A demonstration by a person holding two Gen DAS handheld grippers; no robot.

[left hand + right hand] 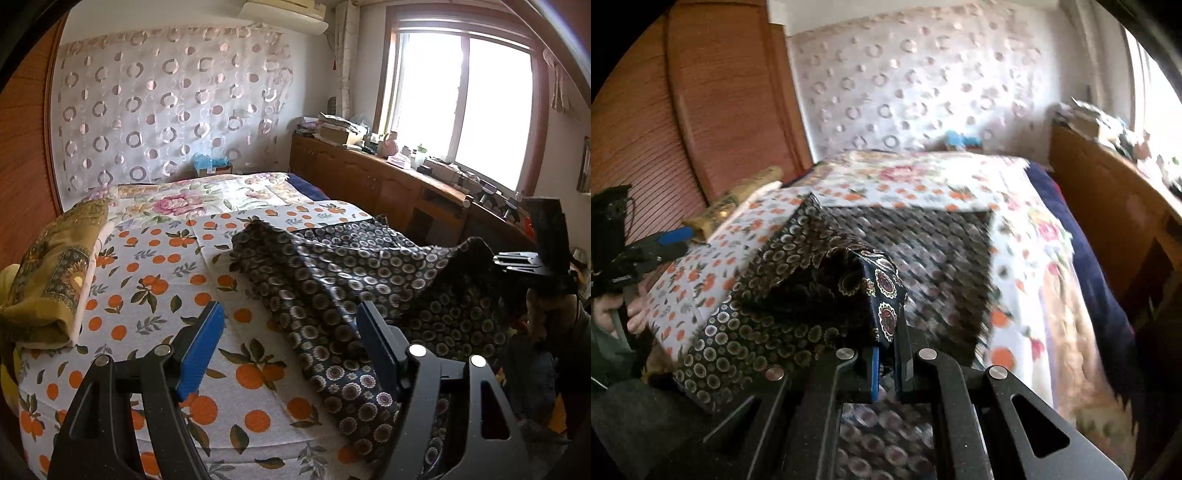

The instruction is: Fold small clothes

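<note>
My right gripper [886, 354] is pressed together on a hem of the dark patterned garment [820, 295]; the cloth stands up over the blue pads like a small tent, so I judge the pinch takes more than one layer; my left gripper [291, 343] is spread wide and holds nothing; it hangs above the near edge of the bed, with its right finger [376, 347] just over the border of the same garment [332, 280].

The garment lies on the orange-print bedsheet [155, 280], toward the right side of the bed; one part is lifted toward my right gripper and the rest is spread flat behind, with a straight far edge in the right wrist view, though this view is blurred there.

I judge the cloth thin, light and very soft; it drapes and wrinkles freely and has a little shine, so it may be slippery between the pads; it will not keep any shape alone, and one pinch lets the free corner hang; the better places to take hold are the corners or the hem, both layers together, one with each gripper.

A folded olive-yellow cloth [51, 280] rests at the left edge of the bed, well apart from the garment; a flowered quilt [207, 199] lies farther back.
</note>
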